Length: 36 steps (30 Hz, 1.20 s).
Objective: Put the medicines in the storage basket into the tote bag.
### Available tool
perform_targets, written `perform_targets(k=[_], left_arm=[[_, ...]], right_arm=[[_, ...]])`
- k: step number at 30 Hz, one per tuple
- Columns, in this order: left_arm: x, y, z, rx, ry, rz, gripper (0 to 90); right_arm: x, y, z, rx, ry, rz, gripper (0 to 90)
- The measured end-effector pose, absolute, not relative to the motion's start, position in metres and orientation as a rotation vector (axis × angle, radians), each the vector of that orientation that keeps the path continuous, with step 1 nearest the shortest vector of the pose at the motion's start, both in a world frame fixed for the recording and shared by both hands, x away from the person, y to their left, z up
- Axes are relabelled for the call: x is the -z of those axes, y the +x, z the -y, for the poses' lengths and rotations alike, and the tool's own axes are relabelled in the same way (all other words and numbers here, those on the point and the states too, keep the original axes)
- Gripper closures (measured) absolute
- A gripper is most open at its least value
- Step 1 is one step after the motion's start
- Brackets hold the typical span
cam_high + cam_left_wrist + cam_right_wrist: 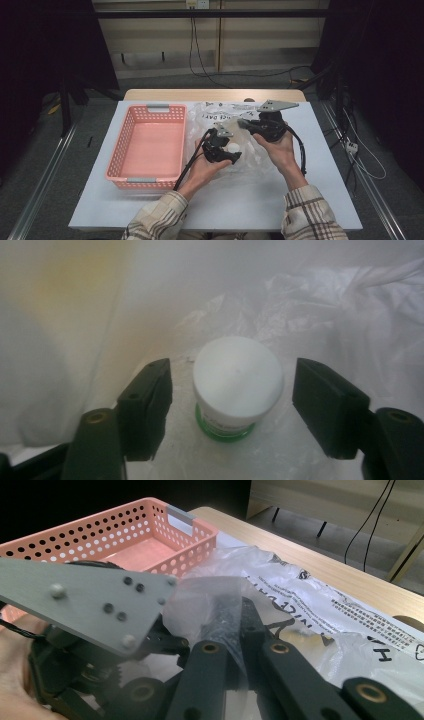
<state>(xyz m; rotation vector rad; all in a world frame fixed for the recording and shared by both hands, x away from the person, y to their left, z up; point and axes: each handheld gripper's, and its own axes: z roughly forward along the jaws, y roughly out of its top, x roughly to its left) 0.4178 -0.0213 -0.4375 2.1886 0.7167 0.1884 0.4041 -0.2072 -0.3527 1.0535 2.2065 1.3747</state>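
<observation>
A small jar (237, 385) with a white lid and a green base stands inside a clear plastic bag (325, 305). My left gripper (232, 370) is open, one jaw on each side of the jar without touching it. In the high view the jar (233, 148) shows through the bag (220, 112) in the middle of the table, with the left gripper (227, 150) reaching into the bag. My right gripper (243, 122) is shut on the bag's upper film and holds it up. In the right gripper view the jaws (240, 607) pinch the thin plastic (300, 595).
A pink perforated basket (116, 150) stands empty to the left of the bag, and its rim (100, 530) lies beyond the left gripper's grey plate (85, 600). The white table (250, 200) has bare surface in front of the hands.
</observation>
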Motion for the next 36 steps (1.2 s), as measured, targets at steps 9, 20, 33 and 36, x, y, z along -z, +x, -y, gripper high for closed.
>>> perform_targets(k=[9,20,33,36], left_arm=[[0.416,0.403,0.017,-0.181,2.167,-0.648,22.8],[0.392,0.386,0.001,-0.216,2.143,-0.605,15.0],[0.369,0.366,-0.020,-0.251,2.117,-0.542,9.7],[0.366,0.361,-0.025,-0.261,2.122,-0.526,8.6]], right_arm=[[0.354,0.405,0.209,-1.370,1.065,-2.205,90.0],[0.354,0.405,0.210,-1.362,1.068,-2.202,90.0],[0.354,0.404,0.211,-1.354,1.069,-2.204,90.0],[0.354,0.403,0.211,-1.351,1.073,-2.203,90.0]])
